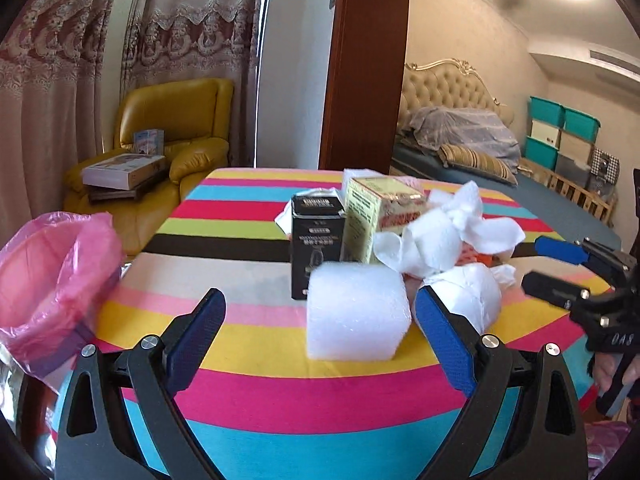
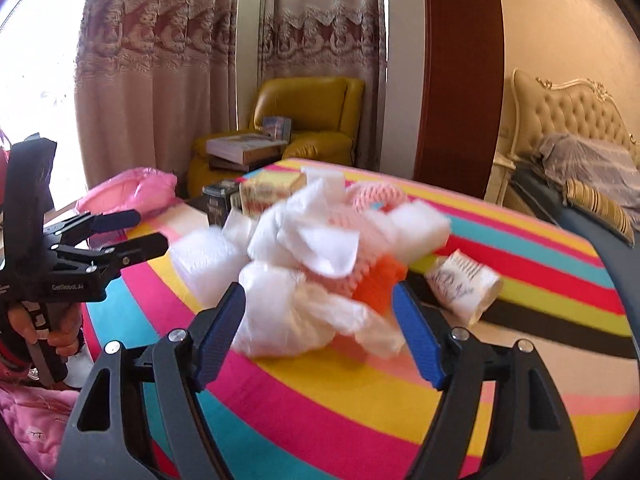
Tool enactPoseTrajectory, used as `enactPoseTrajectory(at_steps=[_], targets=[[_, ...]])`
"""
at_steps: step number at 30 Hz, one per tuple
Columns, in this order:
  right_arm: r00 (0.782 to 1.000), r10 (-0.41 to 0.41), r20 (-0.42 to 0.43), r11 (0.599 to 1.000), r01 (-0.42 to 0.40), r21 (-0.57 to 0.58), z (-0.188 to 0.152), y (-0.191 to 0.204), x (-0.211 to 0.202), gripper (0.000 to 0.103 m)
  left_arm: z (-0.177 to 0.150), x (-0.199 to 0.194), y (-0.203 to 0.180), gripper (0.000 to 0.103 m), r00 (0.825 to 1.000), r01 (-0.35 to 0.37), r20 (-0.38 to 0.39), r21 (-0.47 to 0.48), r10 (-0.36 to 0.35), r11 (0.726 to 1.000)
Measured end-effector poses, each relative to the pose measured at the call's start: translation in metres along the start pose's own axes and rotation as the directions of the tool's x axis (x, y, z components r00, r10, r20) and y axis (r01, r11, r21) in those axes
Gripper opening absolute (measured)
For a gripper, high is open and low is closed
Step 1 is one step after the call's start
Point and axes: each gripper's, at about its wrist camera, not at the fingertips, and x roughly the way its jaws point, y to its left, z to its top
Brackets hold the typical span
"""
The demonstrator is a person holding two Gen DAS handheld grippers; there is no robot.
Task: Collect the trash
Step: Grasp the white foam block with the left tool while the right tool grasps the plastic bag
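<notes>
A pile of trash lies on the striped table. A white foam block sits between the fingers of my open left gripper, nearer the right finger, untouched. Behind it stand a black box and a yellow box, with crumpled white tissue to the right. My right gripper is open around a crumpled white tissue wad with an orange knit piece behind it. A rolled paper label lies right of it. The pink-lined trash bin stands at the table's left edge.
A yellow armchair holding boxes stands beyond the table by the curtains. A bed and teal storage bins are at the right. My right gripper also shows in the left wrist view, my left gripper in the right wrist view.
</notes>
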Motion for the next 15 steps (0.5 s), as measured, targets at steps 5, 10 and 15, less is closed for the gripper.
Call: enactPoseTrajectory(at_steps=[5, 10, 15], targets=[[0.999, 0.032, -0.040, 0.999, -0.034, -0.038, 0.001, 0.023, 0.019, 0.073, -0.009, -0.007, 0.008, 0.089, 0.999, -0.040, -0.002, 0.001, 0.040, 0.999], [0.993, 0.021, -0.114, 0.996, -0.031, -0.089, 0.000, 0.044, 0.045, 0.073, -0.014, -0.016, 0.025, 0.089, 0.998, -0.069, 0.004, -0.017, 0.069, 0.997], [0.982, -0.025, -0.189, 0.997, 0.009, -0.081, 0.000, 0.050, 0.063, 0.072, -0.015, -0.012, 0.029, 0.089, 0.999, -0.048, -0.022, -0.043, 0.047, 0.998]])
